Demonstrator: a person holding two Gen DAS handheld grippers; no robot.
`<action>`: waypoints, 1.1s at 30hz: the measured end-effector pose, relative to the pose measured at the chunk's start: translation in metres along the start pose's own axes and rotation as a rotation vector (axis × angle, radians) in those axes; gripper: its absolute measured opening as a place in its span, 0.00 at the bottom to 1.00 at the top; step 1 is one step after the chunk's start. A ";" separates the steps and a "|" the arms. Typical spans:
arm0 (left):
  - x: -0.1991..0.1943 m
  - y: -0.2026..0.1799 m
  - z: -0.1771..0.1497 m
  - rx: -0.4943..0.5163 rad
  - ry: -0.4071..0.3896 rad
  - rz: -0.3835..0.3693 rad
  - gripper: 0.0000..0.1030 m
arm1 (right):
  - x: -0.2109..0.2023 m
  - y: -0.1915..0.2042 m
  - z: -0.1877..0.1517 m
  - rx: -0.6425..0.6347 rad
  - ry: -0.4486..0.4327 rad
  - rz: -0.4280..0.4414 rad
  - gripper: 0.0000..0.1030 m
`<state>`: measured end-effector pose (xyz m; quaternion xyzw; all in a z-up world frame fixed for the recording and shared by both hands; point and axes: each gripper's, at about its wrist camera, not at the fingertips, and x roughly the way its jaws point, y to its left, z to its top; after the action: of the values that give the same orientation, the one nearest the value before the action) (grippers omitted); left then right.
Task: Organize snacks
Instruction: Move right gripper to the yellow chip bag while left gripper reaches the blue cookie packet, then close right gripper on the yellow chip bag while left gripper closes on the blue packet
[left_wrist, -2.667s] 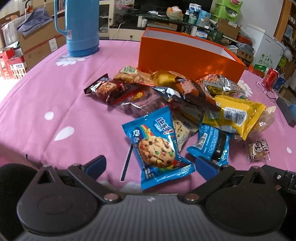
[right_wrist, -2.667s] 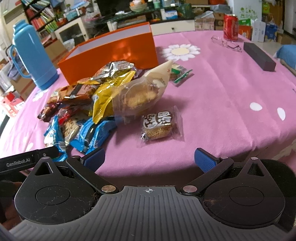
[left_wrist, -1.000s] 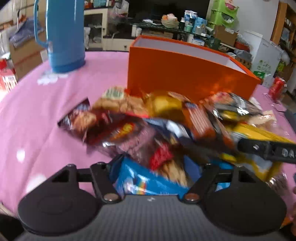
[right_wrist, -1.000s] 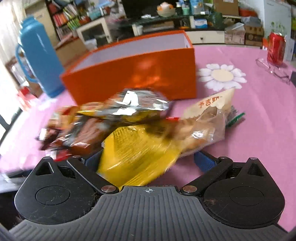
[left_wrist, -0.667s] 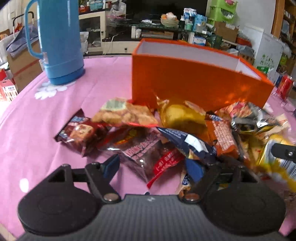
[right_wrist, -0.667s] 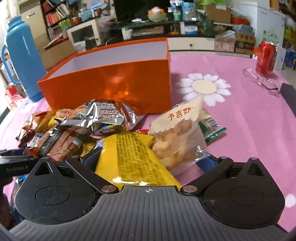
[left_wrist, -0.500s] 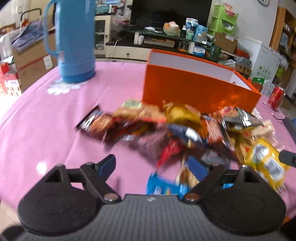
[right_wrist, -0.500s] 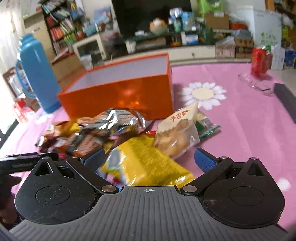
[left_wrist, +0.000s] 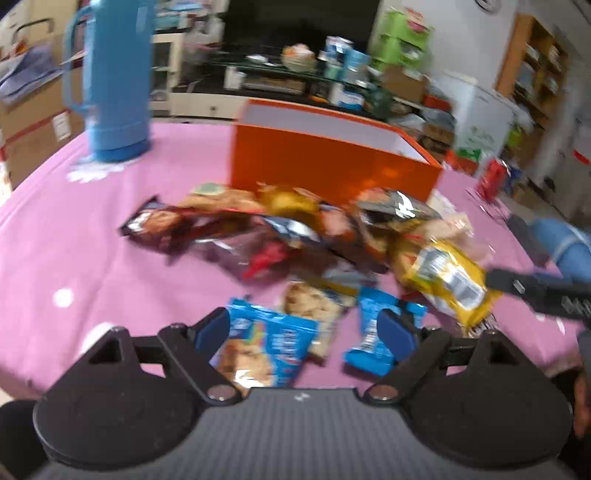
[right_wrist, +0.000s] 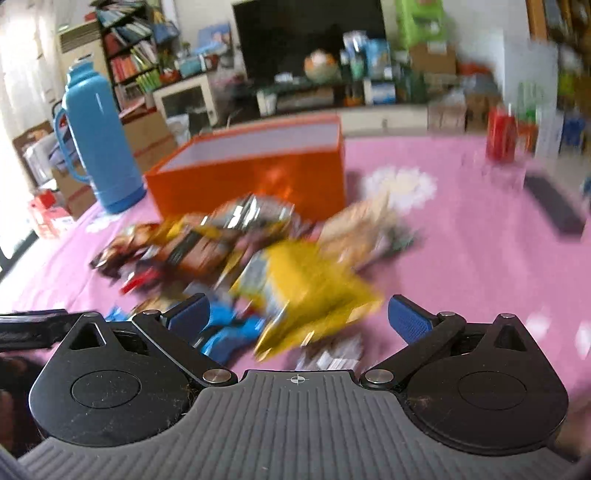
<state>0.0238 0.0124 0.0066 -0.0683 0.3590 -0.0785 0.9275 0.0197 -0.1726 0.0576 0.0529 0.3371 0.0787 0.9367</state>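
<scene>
A heap of snack packets (left_wrist: 295, 236) lies on the pink tablecloth in front of an open orange box (left_wrist: 332, 166). My left gripper (left_wrist: 304, 330) hovers open over the near side of the heap. A blue cookie packet (left_wrist: 266, 343) and a small blue packet (left_wrist: 373, 332) lie flat on the cloth beneath its fingers, untouched. In the right wrist view my right gripper (right_wrist: 299, 316) is open too. A yellow packet (right_wrist: 306, 291) lies on the table just ahead of it, with the blurred heap and the orange box (right_wrist: 251, 173) behind.
A tall blue thermos (left_wrist: 114, 81) stands on the far left of the table. A red can (right_wrist: 502, 138) and a dark block (right_wrist: 554, 206) are on the far right. Bare pink cloth (right_wrist: 480, 266) lies right of the heap. Shelves and cartons fill the room behind.
Both grippers have drawn back and risen from the heap. The left jaws have widened. The packets sit bunched nearer the orange box, with the blue packets back in sight.
</scene>
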 end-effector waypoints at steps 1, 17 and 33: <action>0.003 -0.006 -0.002 0.012 0.012 -0.007 0.87 | 0.005 -0.002 0.006 -0.032 0.001 -0.007 0.90; 0.055 -0.060 -0.010 0.189 0.081 -0.048 0.80 | 0.078 0.006 0.010 -0.142 0.096 0.070 0.69; 0.074 -0.058 -0.005 0.176 0.089 -0.062 0.45 | 0.084 0.010 0.006 -0.170 0.126 0.103 0.38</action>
<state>0.0688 -0.0587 -0.0347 0.0059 0.3894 -0.1411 0.9102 0.0865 -0.1481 0.0114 -0.0145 0.3842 0.1581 0.9095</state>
